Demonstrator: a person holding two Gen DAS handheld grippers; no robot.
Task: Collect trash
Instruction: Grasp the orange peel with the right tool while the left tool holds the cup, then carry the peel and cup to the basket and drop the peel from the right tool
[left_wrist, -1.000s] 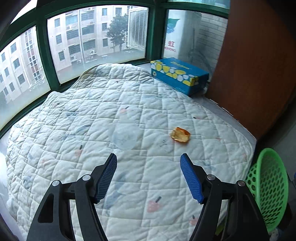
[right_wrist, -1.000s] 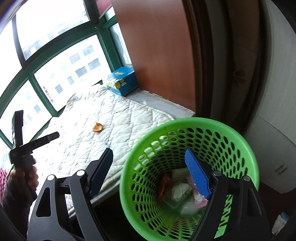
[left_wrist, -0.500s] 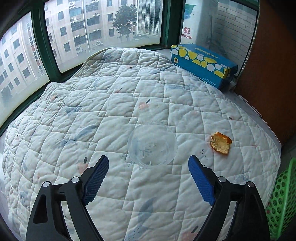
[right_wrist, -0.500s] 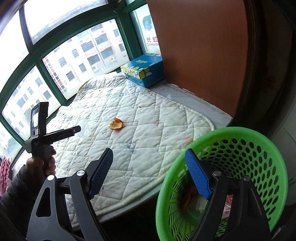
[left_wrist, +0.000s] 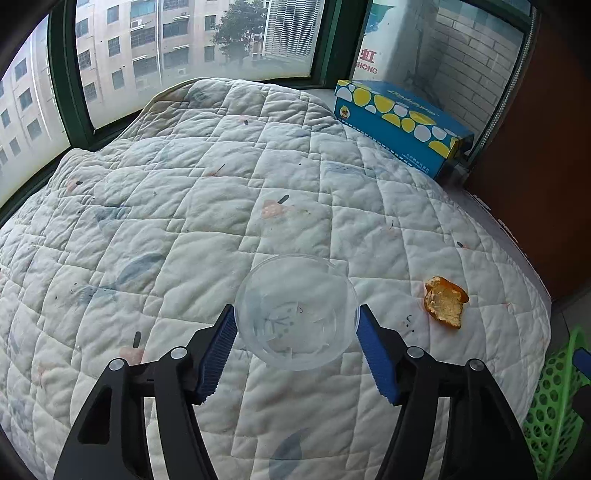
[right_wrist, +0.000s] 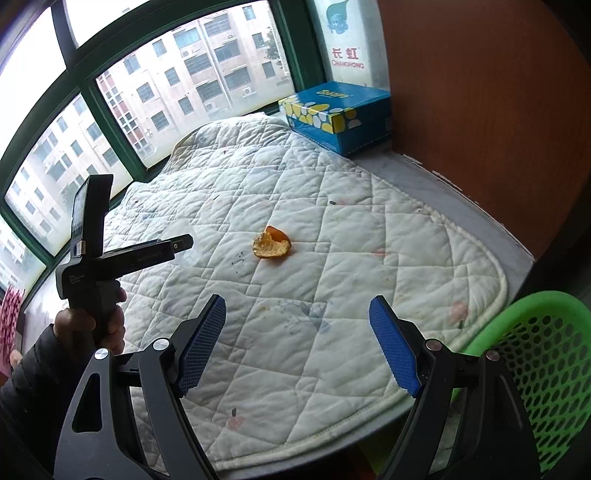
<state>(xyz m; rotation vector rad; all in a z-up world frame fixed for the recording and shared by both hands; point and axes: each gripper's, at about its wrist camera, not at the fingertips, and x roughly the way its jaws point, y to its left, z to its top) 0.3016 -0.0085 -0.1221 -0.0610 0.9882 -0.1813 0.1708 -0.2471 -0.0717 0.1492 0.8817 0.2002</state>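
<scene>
Two pieces of trash lie on the white quilted pad (left_wrist: 207, 206) by the window: a clear plastic lid (left_wrist: 296, 312) and, well apart to its right, an orange peel (left_wrist: 444, 301). The left gripper (left_wrist: 296, 334) has just been closing; the lid sits between its blue pads, which meet the rim on both sides. The right gripper (right_wrist: 297, 341) hangs over the near edge of the pad with its jaws wide apart and nothing between them; the peel lies ahead of it. A green perforated basket (right_wrist: 546, 354) stands beside the pad at the lower right. A blue tissue box (right_wrist: 332, 114) rests at the far corner, against the wooden panel (right_wrist: 498, 110).
</scene>
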